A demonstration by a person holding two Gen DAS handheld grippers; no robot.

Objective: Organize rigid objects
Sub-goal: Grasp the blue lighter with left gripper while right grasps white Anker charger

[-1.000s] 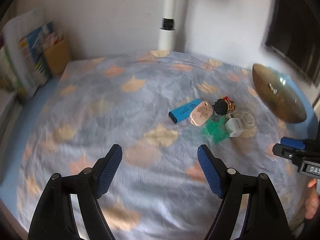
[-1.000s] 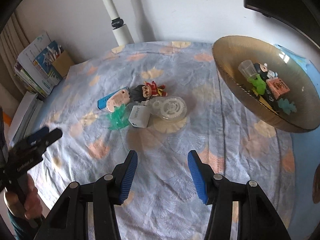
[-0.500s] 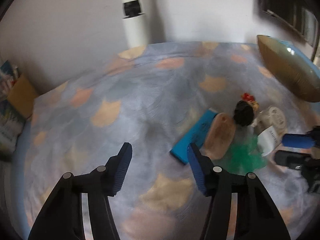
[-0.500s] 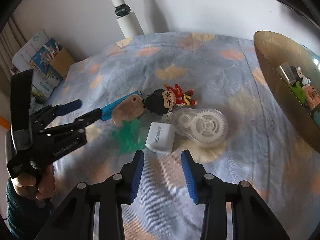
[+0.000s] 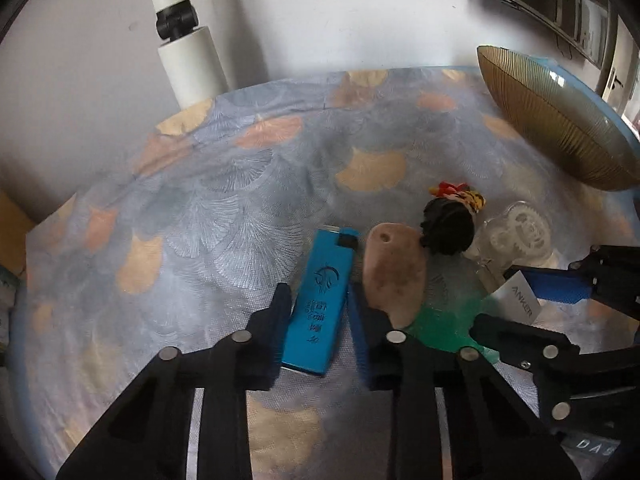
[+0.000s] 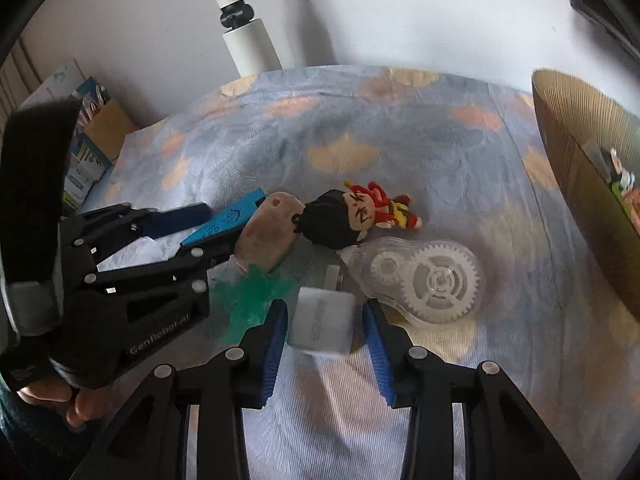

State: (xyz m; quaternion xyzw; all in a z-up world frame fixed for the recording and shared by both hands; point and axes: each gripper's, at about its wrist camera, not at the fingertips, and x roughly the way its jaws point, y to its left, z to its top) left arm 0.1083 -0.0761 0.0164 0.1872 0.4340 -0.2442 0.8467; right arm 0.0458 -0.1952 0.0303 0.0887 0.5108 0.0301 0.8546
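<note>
A small pile lies mid-table: a blue lighter (image 5: pixel 322 300), a tan stone-like tag (image 5: pixel 394 278), a black-haired red figurine (image 6: pixel 356 216), a clear gear tape dispenser (image 6: pixel 428 280), a green plastic piece (image 6: pixel 252 296) and a white Anker charger (image 6: pixel 322 322). My left gripper (image 5: pixel 318 332) is open with its jaws on either side of the lighter. My right gripper (image 6: pixel 326 344) is open and straddles the white charger. A ribbed gold bowl (image 5: pixel 560 128) at the right holds several small items.
A white pole (image 5: pixel 188 48) stands at the table's far edge by the wall. Books and a cardboard box (image 6: pixel 92 136) sit off the left side. The table is covered by a blue cloth with orange leaf shapes (image 5: pixel 240 184).
Both grippers have moved forward and down onto the pile. The left one has narrowed around the lighter. The right one has come around the charger.
</note>
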